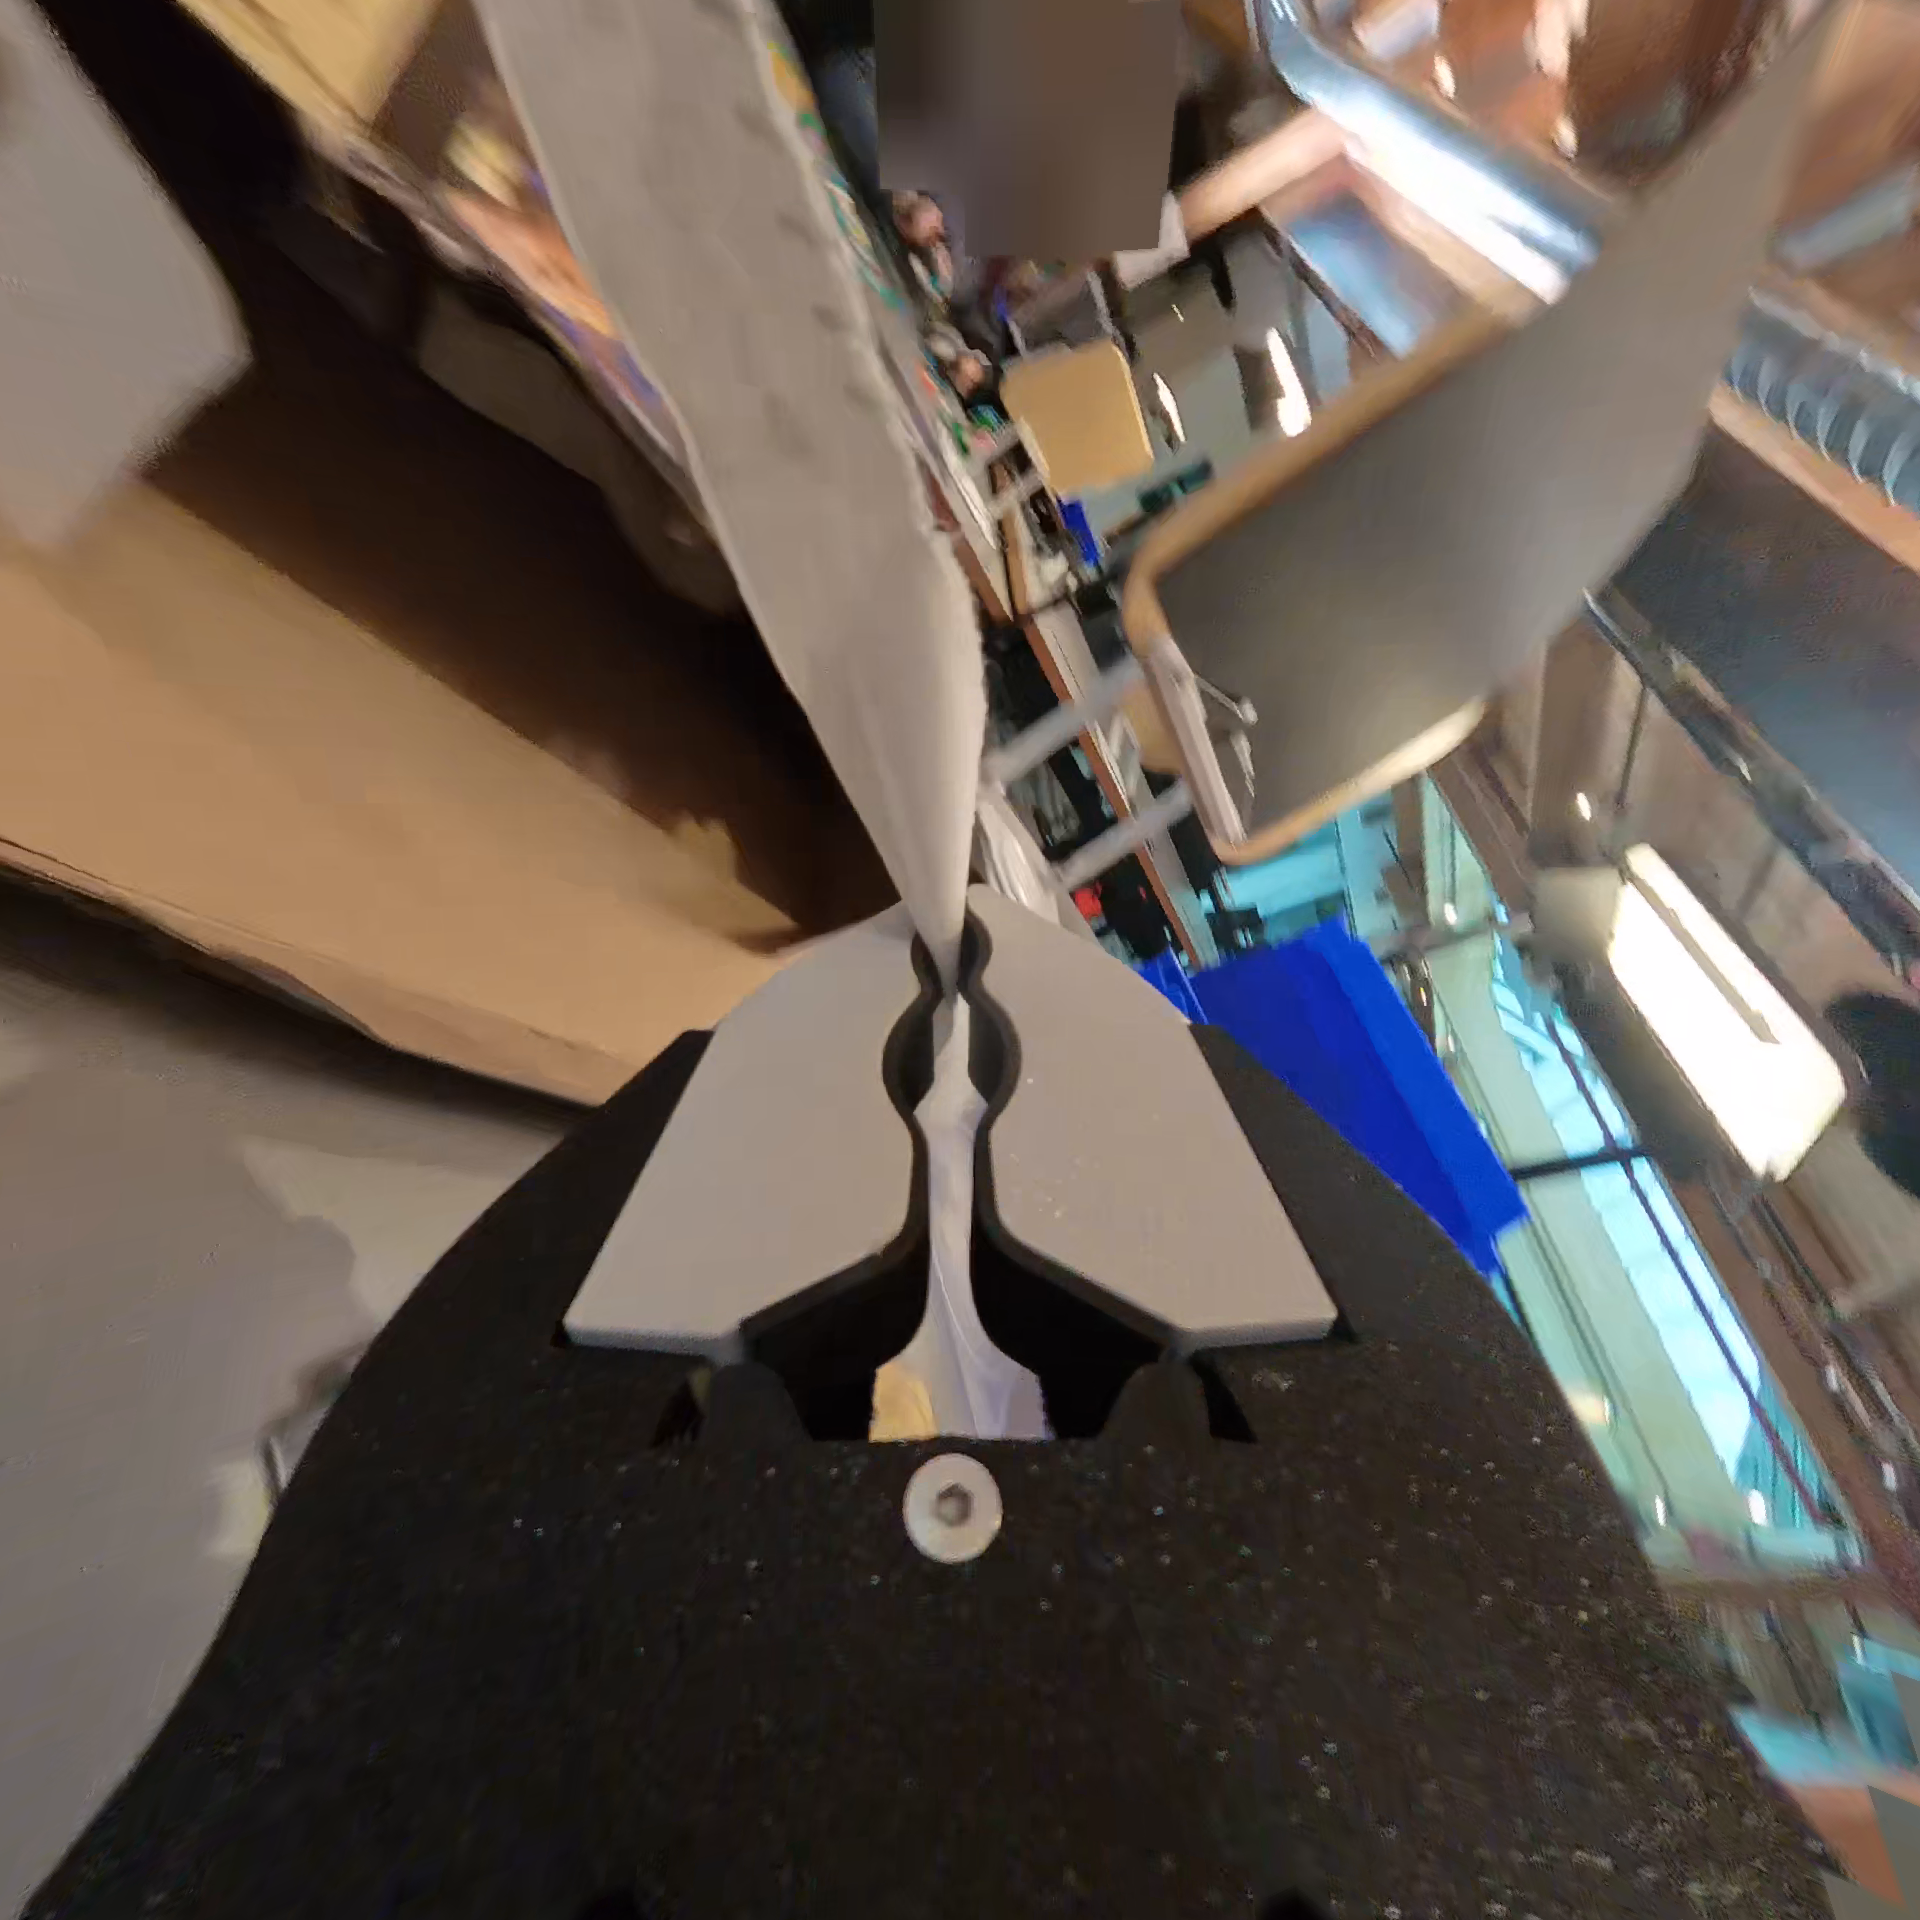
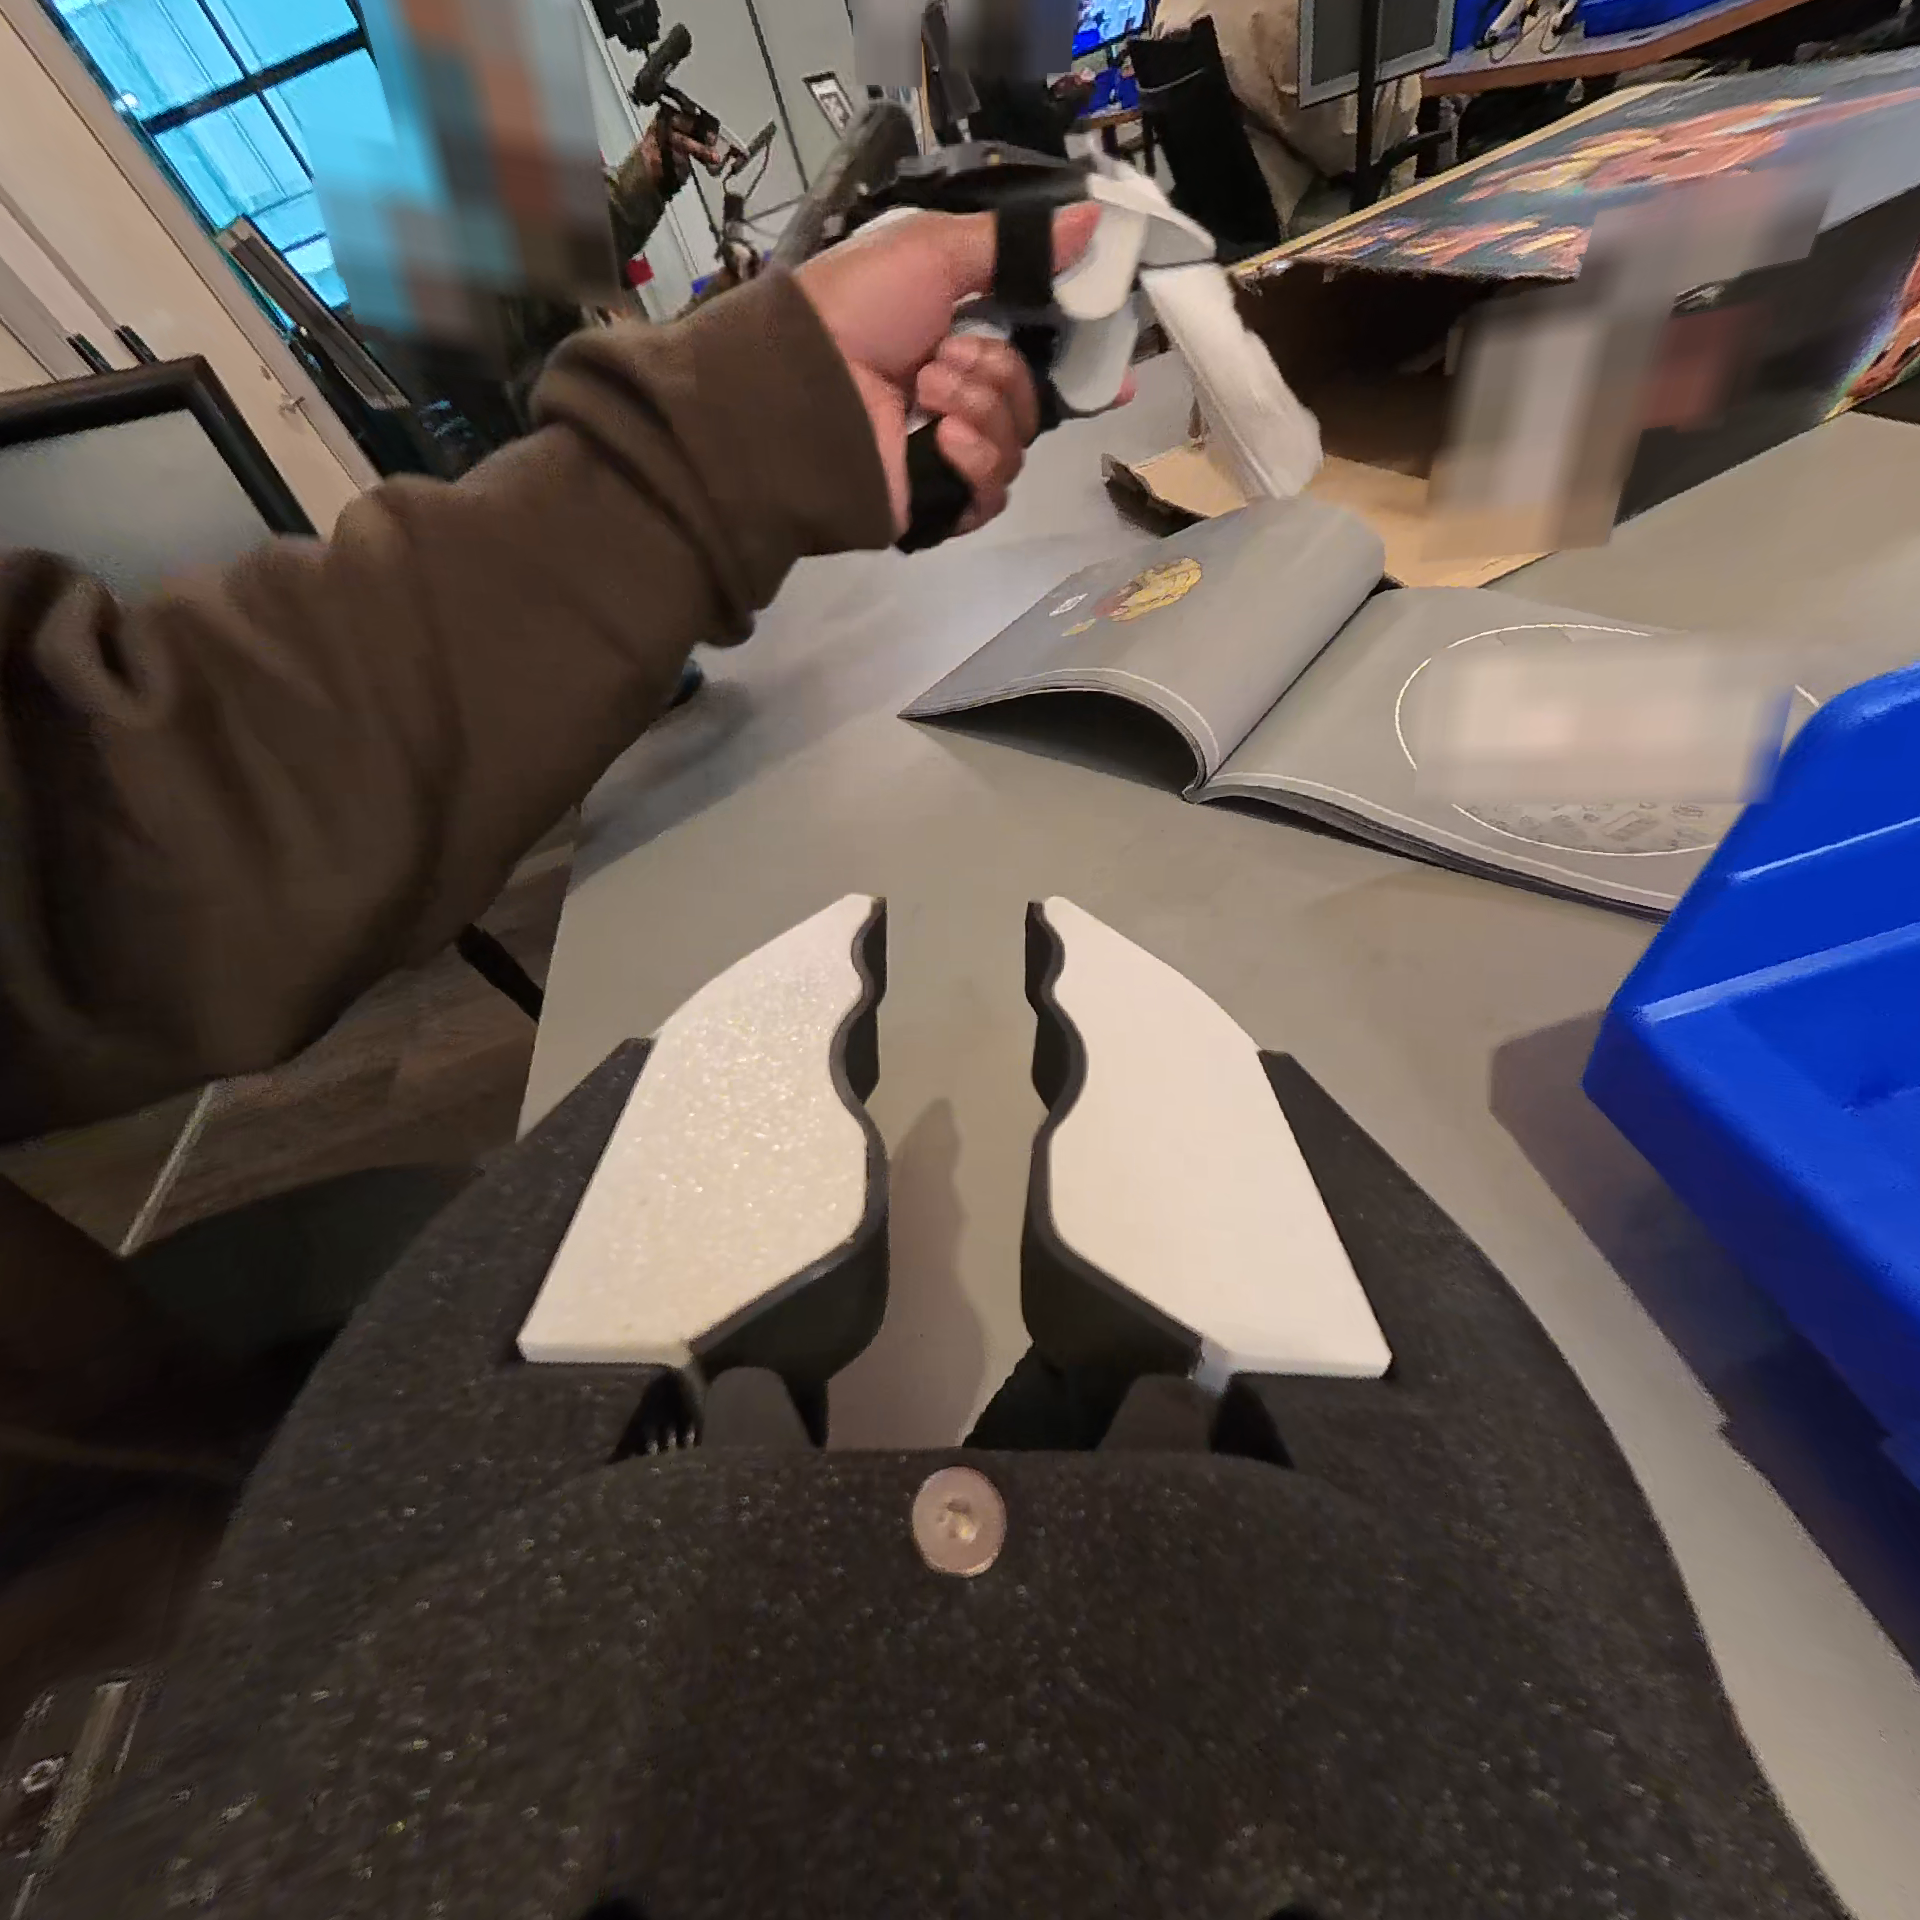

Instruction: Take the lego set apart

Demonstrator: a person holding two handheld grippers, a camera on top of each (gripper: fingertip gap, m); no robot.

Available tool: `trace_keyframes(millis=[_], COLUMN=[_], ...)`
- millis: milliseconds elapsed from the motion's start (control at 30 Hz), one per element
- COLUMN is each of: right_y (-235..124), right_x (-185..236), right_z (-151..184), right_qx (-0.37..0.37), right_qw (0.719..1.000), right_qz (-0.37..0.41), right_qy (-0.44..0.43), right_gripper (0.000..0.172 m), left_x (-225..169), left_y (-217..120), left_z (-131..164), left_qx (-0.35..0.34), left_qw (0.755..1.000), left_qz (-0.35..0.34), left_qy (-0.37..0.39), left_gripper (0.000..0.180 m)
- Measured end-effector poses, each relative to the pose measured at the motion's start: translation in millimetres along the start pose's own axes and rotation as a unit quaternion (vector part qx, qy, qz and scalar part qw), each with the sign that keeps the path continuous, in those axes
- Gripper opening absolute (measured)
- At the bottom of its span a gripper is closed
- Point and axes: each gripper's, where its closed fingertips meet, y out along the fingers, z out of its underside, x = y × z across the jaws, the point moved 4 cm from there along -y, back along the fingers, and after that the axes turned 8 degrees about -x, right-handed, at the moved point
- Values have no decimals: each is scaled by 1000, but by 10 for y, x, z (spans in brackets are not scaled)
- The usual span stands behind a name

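The white, thin, crinkled plastic bag (image 1: 790,436) was pinched in my left gripper (image 1: 948,971), whose grey pads were closed flat on a gathered corner of it; the film ran up from the fingertips toward the top centre of the left wrist view. From the right wrist view the same bag (image 2: 1242,384) hung at upper centre, below the left gripper (image 2: 1117,301) and the hand (image 2: 935,343) that held it, above the torn brown cardboard box (image 2: 1382,499). I judged the bag light, limp and somewhat slippery, with small bumps showing through the film that suggested loose little pieces inside, though I could not tell what they were. A bunched corner or the top edge seemed the surest place to take it, since a flat span would slide or tear.

My right gripper (image 2: 956,935) stood partly open with nothing between its fingers (image 2: 1143,1122), low over the smooth grey table (image 2: 1039,831) at lower centre. An open grey booklet (image 2: 1299,665) lay at centre right, and a blue plastic bin (image 2: 1787,1018) sat at the right edge. Behind were windows, other tables and a colourful printed board (image 2: 1621,197) at upper right.
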Motion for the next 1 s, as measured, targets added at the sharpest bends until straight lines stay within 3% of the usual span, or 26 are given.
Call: trace_keyframes(millis=[67, 200, 333, 400, 600, 900, 1000], right_y=[5, 7, 0, -10, -38, -22, -27], right_x=[20, 8, -21, -19, 17, -3, -19], right_z=[20, 48, 101, 125, 171, 230, 218], right_qx=[4, 8, 22, 29, 42, 53, 48], right_qw=[1000, 999, 999, 998, 997, 996, 996], right_qz=[2, 8, 15, 16, 15, 24, 25], right_qy=[-16, -32, -44, -49, -60, -75, -69], right_gripper=[25, 25, 25, 26, 26, 25, 25], left_x=[129, 256, 334, 334, 228, 490, 496], left_y=[156, 498, 622, 583, 346, 477, 577], left_z=[-83, -14, 6, -6, 88, 341, 349], left_qx=[-14, 23, 53, 59, 115, 208, 211], left_qw=[999, 997, 990, 986, 975, 966, 965], left_qz=[-26, -74, -128, -144, -135, -128, -127], left_qy=[-22, -26, 27, 59, 134, 82, 89], left_gripper=[7, 28, 59, 65, 64, 60, 49])
